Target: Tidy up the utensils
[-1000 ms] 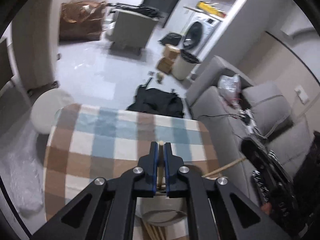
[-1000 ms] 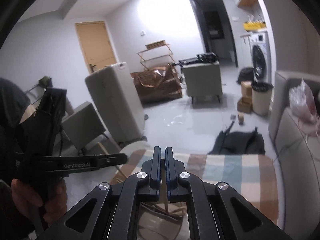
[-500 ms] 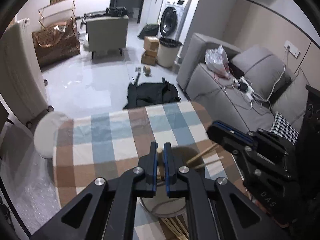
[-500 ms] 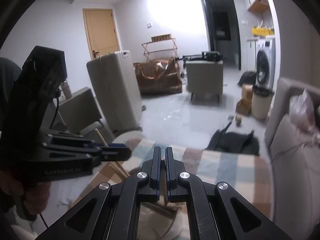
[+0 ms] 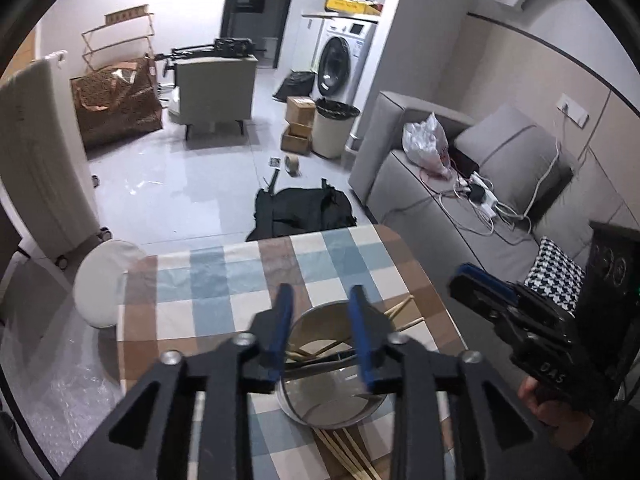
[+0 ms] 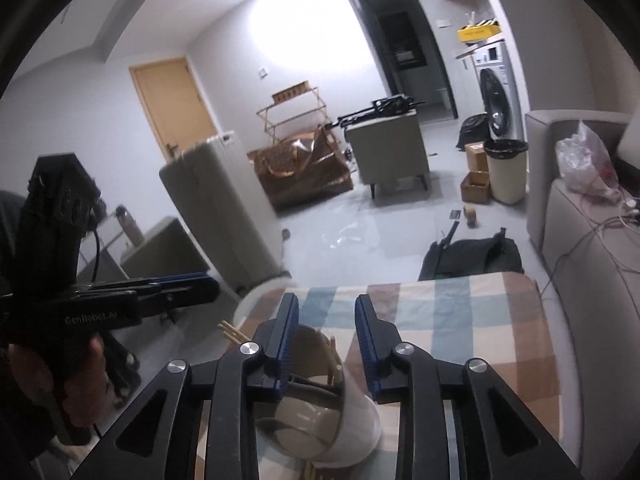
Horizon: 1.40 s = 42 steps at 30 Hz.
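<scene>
Living room, checked tablecloth (image 5: 224,280) over a small table. Above the round container (image 5: 328,408), left gripper (image 5: 322,334) and right gripper (image 6: 326,342), jaws opening, nothing between the pads. Chopsticks (image 5: 316,350) in the container, more (image 5: 348,452) on the cloth beside it. Only from the left: sofa cables and checked cushion; only from the right: wooden door, "GenRobot.AI" on the other gripper. A second ago, both clamped shut, the left on a chopstick.
</scene>
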Motion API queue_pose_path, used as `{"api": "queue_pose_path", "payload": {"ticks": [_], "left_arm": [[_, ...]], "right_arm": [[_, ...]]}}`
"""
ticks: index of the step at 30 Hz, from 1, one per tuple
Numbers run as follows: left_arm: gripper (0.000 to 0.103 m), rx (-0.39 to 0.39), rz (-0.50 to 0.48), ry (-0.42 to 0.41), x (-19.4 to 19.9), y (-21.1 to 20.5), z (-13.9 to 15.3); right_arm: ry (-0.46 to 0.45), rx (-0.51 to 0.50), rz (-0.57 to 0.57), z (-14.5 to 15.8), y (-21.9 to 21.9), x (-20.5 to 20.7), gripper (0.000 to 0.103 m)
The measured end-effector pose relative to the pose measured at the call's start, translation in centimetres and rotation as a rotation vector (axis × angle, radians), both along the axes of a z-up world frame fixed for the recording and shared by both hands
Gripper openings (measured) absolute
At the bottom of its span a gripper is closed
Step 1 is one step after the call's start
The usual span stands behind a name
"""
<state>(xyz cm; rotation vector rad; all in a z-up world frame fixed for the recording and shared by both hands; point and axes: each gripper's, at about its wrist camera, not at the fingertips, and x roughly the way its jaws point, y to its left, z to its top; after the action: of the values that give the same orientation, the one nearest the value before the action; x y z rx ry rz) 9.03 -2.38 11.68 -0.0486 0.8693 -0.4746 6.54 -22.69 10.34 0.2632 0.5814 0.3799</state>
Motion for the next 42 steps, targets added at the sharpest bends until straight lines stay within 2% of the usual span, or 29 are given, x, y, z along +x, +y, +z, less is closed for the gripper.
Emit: {"api": "queue_pose_path", "payload": {"ticks": [2,4,6,8,13,19,22,27,34,36,38,42], "left_arm": [[0.052,0.03,0.042,-0.027,-1.0,0.2,0.5],[0.058,0.044,0.066,-0.065,-2.4,0.3,1.1],[0.069,0.068,0.11,-0.086,-3.7,0.6,1.3],[0.078,0.054,0.173,-0.094,-5.1,1.0,1.3],[0.087,0.014,0.274,-0.098,-8.2,1.4,0.9],[0.095,0.039,0.326,-0.099,-10.4,0.9,-0.6],[0.099,0.061,0.339,-0.102,-11.2,0.6,-1.6],[0.099,0.081,0.326,-0.089,-11.9,0.1,-3.9],[0.099,0.108,0.343,-0.028,-12.6,0.7,-7.7],[0.099,0.114,0.347,-0.019,-12.4,1.0,-8.1],[0.099,0.094,0.365,0.007,-12.1,1.6,-8.5],[0.099,0.103,0.408,0.046,-11.7,2.8,-9.9]], "right_arm": [[-0.019,0.01,-0.027,1.0,-0.6,-1.2,0.042],[-0.042,0.031,-0.046,2.1,-1.1,-2.4,0.048],[-0.06,0.056,-0.066,3.1,-1.5,-3.8,0.06],[-0.074,0.07,-0.083,3.7,-1.5,-5.0,0.074],[-0.096,0.057,-0.101,4.3,-1.1,-7.8,0.09],[-0.068,-0.004,-0.091,2.9,0.0,-10.2,0.096],[-0.041,-0.037,-0.083,1.3,0.6,-11.2,0.097],[0.014,-0.08,-0.087,-1.8,1.0,-12.4,0.097],[0.134,-0.183,-0.062,-6.6,1.2,-12.4,0.096],[0.182,-0.191,-0.047,-7.8,1.2,-11.7,0.086],[0.253,-0.179,-0.023,-9.4,1.4,-10.7,0.071],[0.393,-0.197,0.014,-12.8,2.2,-8.9,0.058]]}}
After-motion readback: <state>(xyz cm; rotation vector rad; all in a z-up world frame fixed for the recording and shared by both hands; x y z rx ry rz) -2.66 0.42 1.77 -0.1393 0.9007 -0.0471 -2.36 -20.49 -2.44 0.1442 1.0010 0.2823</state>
